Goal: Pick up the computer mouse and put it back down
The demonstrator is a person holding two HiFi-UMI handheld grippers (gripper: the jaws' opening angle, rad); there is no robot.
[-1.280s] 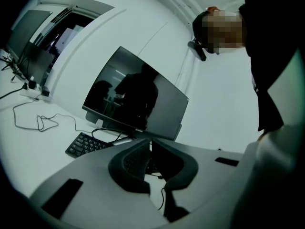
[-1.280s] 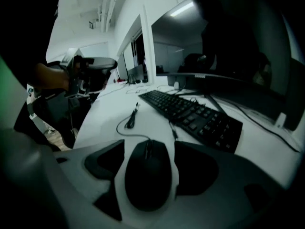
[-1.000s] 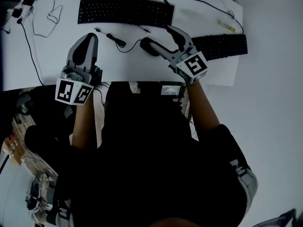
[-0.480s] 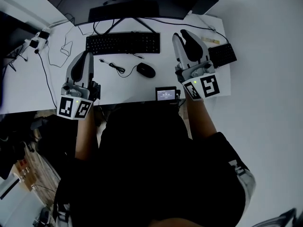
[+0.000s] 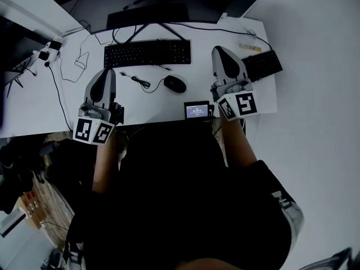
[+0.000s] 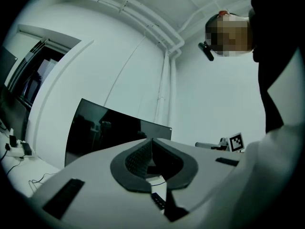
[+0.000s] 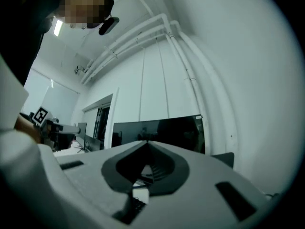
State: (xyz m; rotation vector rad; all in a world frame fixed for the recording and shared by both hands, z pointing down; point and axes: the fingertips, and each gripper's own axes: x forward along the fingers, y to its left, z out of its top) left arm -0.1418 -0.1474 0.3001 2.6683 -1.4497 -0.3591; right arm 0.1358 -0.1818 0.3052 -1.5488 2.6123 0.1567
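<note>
The mouse [image 5: 175, 84] is left on the desk [image 5: 152, 103] — untouched.
Jaws of the left gripper [image 5: 106, 73] are seen pressed together, empty; those of the right gripper [image 5: 221, 52] have just been closed on nothing — the mouse between both.

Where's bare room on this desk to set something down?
Front left of the desk, left of the left gripper, crossed by one thin cable; a smaller patch between mouse and right keyboard. Crowded behind the main keyboard, under the monitor.
</note>
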